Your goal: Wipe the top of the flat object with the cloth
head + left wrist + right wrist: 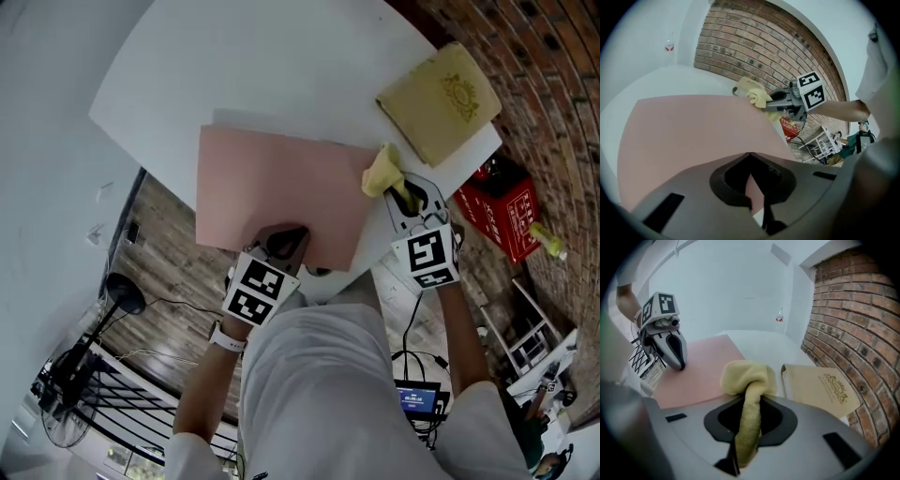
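My left gripper has its jaws drawn together with nothing between them, and its tip is set down on the pink sheet close to that sheet's near edge. In the left gripper view the jaws meet at a point, and the pink surface with a sliver of white bench shows through the opening behind them. The right gripper view shows that same gripper standing tilted on the sheet's near-left part.

My right gripper is clamped on the yellow cloth. In its own view a twisted length of the cloth runs down between the jaws, and a soft bunch bulges out past the tips. That bunch sits at the far right edge of the pink sheet, between the sheet and a tan paper bag lying flat near the brick wall. I cannot tell whether the cloth presses on the sheet

The sheet lies flat on the white bench, its near edge reaching the bench's edge
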Available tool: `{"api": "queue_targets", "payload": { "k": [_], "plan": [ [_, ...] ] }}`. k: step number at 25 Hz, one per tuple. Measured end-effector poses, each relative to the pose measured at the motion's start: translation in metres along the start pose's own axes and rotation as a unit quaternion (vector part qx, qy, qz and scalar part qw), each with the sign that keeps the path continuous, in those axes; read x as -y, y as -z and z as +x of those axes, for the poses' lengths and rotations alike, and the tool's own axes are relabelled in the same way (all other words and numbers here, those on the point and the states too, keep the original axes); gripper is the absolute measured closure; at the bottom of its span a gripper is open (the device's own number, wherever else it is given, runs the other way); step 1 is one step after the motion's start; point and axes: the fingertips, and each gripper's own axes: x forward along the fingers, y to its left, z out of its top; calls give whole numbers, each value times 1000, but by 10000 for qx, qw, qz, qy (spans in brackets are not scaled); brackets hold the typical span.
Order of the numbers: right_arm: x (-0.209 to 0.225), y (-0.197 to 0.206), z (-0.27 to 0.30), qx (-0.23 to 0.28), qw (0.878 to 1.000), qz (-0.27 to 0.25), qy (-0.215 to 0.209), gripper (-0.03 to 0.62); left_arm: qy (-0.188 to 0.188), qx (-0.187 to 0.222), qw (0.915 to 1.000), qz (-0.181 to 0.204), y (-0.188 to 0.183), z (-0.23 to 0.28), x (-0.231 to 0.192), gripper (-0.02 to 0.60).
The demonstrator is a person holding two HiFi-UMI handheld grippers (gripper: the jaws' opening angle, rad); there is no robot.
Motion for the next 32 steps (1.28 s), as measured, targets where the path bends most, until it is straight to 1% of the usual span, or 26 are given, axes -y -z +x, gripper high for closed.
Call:
{"api": "queue_targets", "payload": {
  "k": [4, 7, 10, 13, 17, 19, 22, 24, 32],
  "plan": [
    [23, -14, 7, -35, 9994, -331, -51, 533, -145, 47, 9999, -69, 0, 1, -1, 563],
    [37, -27, 11, -28, 9978, -617, -241, 533, -128, 107, 9995, -283, 0, 0, -2, 563],
    [50, -41, 14, -17, 9963, -689, -519, 533, -52, 149, 9985, -522, -1, 1, -2, 563],
    [57, -52, 19, -50, 9930, -832, -837, 533, -51, 188, 9982, -572, -2, 1, -3, 563],
    [50, -55, 36, -356, 9818, -1266, -1371, 533, -129, 266, 9980, -556, -2, 1, -4, 563],
    [41, -54, 46, -471, 9758, -1380, -1630, 533, -165, 300, 9978, -570, -4, 1, -4, 563],
    [27, -55, 58, -563, 9690, -1375, -1972, 533, -212, 321, 9975, -594, -4, 1, -3, 563],
    [19, -59, 62, -581, 9665, -1263, -2158, 533, -224, 326, 9975, -587, -4, 1, -3, 563],
    [1, -82, 81, -591, 9601, -1032, -2532, 533, -284, 381, 9974, -536, -5, 3, -4, 563]
  ]
}}
